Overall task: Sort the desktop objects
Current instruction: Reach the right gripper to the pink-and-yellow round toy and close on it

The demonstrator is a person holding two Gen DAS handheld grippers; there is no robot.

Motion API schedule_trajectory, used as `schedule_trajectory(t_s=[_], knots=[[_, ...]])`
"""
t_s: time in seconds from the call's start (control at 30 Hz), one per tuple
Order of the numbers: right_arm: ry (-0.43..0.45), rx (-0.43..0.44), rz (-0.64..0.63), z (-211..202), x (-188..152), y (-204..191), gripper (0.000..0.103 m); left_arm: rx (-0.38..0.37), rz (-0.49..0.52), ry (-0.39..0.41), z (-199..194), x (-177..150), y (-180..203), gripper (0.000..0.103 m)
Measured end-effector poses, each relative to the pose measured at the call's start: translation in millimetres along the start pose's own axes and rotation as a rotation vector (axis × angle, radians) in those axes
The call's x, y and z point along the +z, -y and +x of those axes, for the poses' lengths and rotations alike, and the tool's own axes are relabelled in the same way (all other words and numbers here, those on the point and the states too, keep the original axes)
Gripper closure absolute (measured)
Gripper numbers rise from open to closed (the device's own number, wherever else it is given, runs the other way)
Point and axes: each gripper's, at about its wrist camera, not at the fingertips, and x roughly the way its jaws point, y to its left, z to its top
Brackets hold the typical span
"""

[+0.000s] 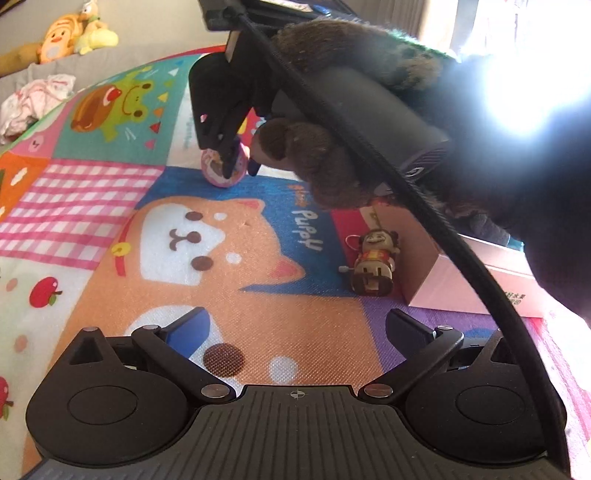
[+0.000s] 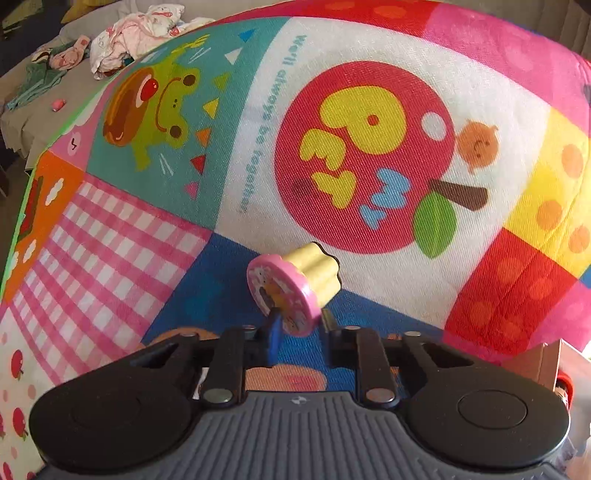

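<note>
We see left gripper (image 1: 295,325) spread over mat (image 1: 92,206), nothing between fingers. Toy (image 1: 373,264) beside pink box (image 1: 480,284). Mat reads "Puppy". Farther: right gripper (image 2: 295,321) pinching stamp (image 2: 291,291), stamp at blue patch; open mat left of it.

Daylit, bright overall. Strong glare upper right in left wrist view, prob. a window (image 1: 517,85): blown to white, haze spilling over the gloved hand (image 1: 325,162) and sleeve, both nearly silhouetted. Soft shadow on the play mat (image 1: 110,206) beside the toy figure (image 1: 375,262). Heavy fisheye bend in both views; mat edges curved, corners stretched. Right wrist view evenly lit, no glare, colours saturated, weave of mat sharp at centre. Pink-and-gold stamp (image 2: 295,288) slightly soft, close to lens. Background clothes (image 2: 136,33) blurry, dimmer.
</note>
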Motion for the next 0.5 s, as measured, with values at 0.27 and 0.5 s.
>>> schedule_trajectory(t_s=[0.27, 0.5], knots=[[-0.02, 0.124, -0.007, -70.6, -49.7, 28.7, 0.092, 0.019, 0.036, 0.018, -2.8, 0.3, 7.4, 0.0], [0.128, 0.006, -0.028, -39.9, -20.7, 2.1, 0.035, 0.057, 0.077, 0.036, -6.0, -1.1, 13.3, 0.0]])
